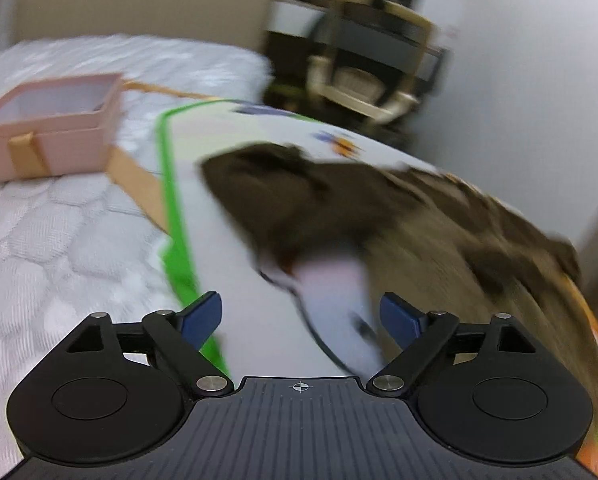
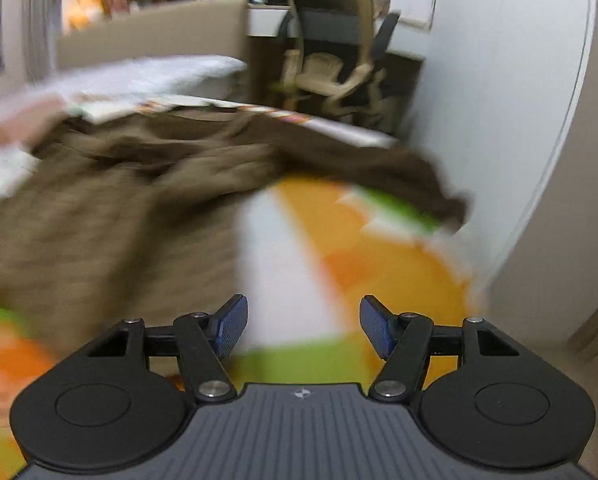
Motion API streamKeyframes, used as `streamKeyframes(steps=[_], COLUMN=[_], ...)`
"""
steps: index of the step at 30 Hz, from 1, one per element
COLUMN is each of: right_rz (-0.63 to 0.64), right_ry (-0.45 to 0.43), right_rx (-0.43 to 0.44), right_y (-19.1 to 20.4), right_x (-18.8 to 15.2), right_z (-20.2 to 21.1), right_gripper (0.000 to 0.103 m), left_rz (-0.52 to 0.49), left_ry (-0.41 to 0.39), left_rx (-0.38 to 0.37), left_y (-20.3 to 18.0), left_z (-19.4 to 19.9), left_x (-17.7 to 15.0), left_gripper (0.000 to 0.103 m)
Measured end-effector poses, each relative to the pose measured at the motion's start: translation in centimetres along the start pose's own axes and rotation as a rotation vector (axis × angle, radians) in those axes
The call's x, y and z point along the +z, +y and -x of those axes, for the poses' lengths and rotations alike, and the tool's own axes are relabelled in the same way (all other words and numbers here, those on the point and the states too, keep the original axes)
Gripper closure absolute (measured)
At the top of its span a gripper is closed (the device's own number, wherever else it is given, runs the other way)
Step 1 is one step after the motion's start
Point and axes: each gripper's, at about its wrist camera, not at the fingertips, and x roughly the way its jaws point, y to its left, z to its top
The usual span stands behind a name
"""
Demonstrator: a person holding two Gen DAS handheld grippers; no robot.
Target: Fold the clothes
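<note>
A brown garment [image 1: 399, 216] lies crumpled on a printed mat [image 1: 227, 184] with a green border, spread on the bed. In the right wrist view the same garment [image 2: 111, 208] covers the left and middle, over the mat's orange and white pattern [image 2: 351, 256]. My left gripper [image 1: 301, 318] is open and empty, just short of the garment's near edge. My right gripper [image 2: 303, 322] is open and empty, above the bare mat to the right of the garment. Both views are blurred by motion.
A pink box [image 1: 55, 132] with a window lid sits on the white quilted bed [image 1: 59, 248] to the left. A beige headboard [image 1: 147, 8] stands behind. An office chair [image 2: 335, 64] stands beyond the bed's far side. A white wall [image 2: 499, 100] runs along the right.
</note>
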Motion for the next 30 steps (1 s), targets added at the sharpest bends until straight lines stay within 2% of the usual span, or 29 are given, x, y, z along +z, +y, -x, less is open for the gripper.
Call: streamKeyframes(steps=[1, 2, 4, 7, 8, 11, 14, 17, 19, 20, 24, 26, 28, 30], right_rz=[-0.032, -0.043, -0.060, -0.136, -0.141, -0.154, -0.168, -0.173, -0.168, -0.158, -0.096, -0.076, -0.070, -0.076], right_ry=[0.000, -0.004, -0.013, -0.022, -0.045, -0.114, -0.114, -0.029, -0.010, -0.028, -0.108, -0.136, -0.161, -0.173], right_rx=[0.038, 0.037, 0.030, 0.058, 0.077, 0.136, 0.083, -0.017, -0.041, -0.040, -0.019, 0.010, 0.045, 0.089], right_y=[0.4, 0.7, 1.3, 2.1, 2.6, 4.0, 3.4, 2.2, 1.8, 1.8, 2.8, 3.1, 3.6, 4.3], right_x=[-0.8, -1.5, -2.8, -3.1, -2.9, -2.0, -2.3, -3.8, -4.2, -3.8, -0.5, 1.4, 3.6, 5.4], right_z=[0.4, 0.5, 0.7, 0.3, 0.7, 2.0, 2.9, 2.2, 2.1, 2.2, 1.8, 0.4, -1.4, -3.5], right_gripper=[0.042, 0.046, 0.076, 0.095, 0.097, 0.099, 0.099, 0.098, 0.097, 0.097, 0.089, 0.080, 0.070, 0.069], left_rz=[-0.036, -0.060, -0.091, -0.131, -0.139, -0.148, -0.151, -0.145, -0.132, -0.120, -0.072, -0.044, -0.028, -0.034], left_ry=[0.005, 0.009, 0.018, 0.024, 0.027, 0.025, 0.013, 0.012, 0.017, 0.016, 0.009, -0.001, -0.038, -0.087], left_rx=[-0.028, -0.061, -0.133, -0.205, -0.219, -0.242, -0.246, -0.225, -0.205, -0.195, -0.163, -0.135, -0.067, 0.017], left_y=[-1.2, -2.3, -4.3, -7.1, -7.7, -9.3, -9.7, -9.4, -9.0, -8.8, -7.6, -6.9, -6.3, -5.8], left_z=[0.9, 1.5, 2.5, 3.2, 3.1, 3.0, 3.1, 2.7, 2.4, 2.2, 1.2, 0.5, -0.4, -1.6], left_x=[-0.9, -1.7, -3.1, -4.3, -4.4, -4.4, -4.0, -3.7, -3.4, -3.1, -1.6, -0.6, 0.9, 2.6], left_gripper=[0.012, 0.012, 0.011, 0.010, 0.010, 0.010, 0.009, 0.009, 0.009, 0.009, 0.009, 0.008, 0.008, 0.008])
